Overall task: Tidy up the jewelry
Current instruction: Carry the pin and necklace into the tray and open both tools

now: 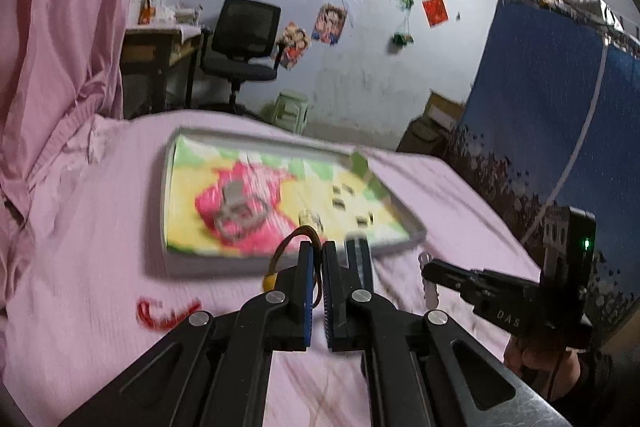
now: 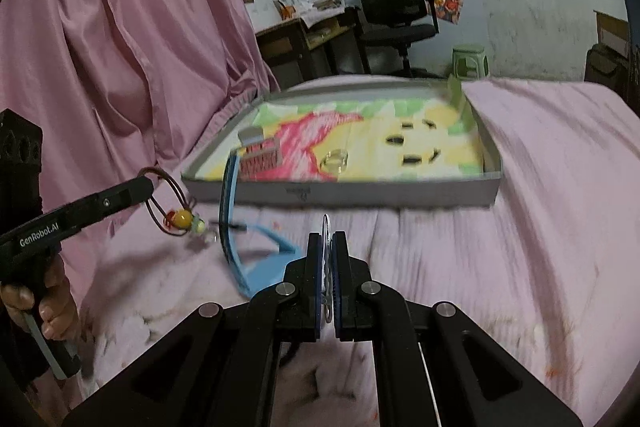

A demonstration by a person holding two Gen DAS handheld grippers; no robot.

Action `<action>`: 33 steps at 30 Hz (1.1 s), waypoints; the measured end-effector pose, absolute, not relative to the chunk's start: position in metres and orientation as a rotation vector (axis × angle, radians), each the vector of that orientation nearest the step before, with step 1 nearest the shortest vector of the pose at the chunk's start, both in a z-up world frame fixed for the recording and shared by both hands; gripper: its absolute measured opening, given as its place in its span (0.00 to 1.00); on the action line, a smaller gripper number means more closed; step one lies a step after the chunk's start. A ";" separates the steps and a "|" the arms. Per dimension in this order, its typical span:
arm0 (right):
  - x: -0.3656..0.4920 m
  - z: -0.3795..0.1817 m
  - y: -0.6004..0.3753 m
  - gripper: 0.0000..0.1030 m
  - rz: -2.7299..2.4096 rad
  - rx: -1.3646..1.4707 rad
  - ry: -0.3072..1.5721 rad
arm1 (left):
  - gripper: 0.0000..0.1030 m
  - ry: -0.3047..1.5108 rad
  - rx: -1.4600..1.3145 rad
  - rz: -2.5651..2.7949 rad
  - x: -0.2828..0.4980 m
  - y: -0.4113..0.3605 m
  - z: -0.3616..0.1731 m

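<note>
A: Two grippers, both clamped? Left gripper (image 1: 316, 247) fingers pinch the brown cord bracelet (image 2: 168, 203).
B: Right gripper (image 2: 327, 239) fingers grip a clear thin piece; the tray (image 2: 340, 187) lies beyond both.

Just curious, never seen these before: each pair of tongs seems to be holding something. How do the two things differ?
The left tongs hold a brown cord bracelet with a yellow bead; the right tongs hold a thin, pale, clear piece, too blurred to name. The bracelet dangles as a loop below its tongs; the clear piece stands edge-on between the pads. Both are pinched above the pink bedsheet.
</note>
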State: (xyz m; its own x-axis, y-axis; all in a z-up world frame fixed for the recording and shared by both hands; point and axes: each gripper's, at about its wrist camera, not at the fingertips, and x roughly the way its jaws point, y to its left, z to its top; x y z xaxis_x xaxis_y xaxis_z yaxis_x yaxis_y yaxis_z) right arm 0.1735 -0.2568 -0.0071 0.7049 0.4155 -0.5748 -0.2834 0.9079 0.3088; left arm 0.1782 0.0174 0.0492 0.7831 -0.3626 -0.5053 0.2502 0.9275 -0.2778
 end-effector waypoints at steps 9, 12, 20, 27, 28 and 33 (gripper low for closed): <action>0.227 0.019 -0.250 0.04 0.372 0.180 0.623 | 0.04 0.544 -0.258 -0.352 0.242 0.024 0.054; 0.246 0.018 -0.246 0.04 0.364 0.173 0.628 | 0.04 0.568 -0.279 -0.359 0.260 0.024 0.046; 0.283 0.003 -0.243 0.04 0.347 0.190 0.668 | 0.05 0.624 -0.284 -0.397 0.286 0.011 0.021; 0.297 -0.017 -0.243 0.04 0.332 0.197 0.723 | 0.05 0.686 -0.272 -0.414 0.294 0.003 0.005; 0.299 -0.019 -0.243 0.04 0.331 0.200 0.731 | 0.05 0.692 -0.265 -0.412 0.294 0.001 0.003; 0.303 -0.030 -0.244 0.05 0.323 0.207 0.763 | 0.05 0.734 -0.232 -0.397 0.296 -0.003 -0.002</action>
State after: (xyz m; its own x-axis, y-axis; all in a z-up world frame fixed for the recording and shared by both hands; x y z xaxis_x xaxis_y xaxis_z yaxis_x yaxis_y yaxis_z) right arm 0.3034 -0.2437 -0.0298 0.6774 0.3591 -0.6421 -0.2109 0.9309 0.2981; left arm 0.2964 -0.0028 -0.0021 0.6732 -0.4296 -0.6019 0.2694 0.9005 -0.3413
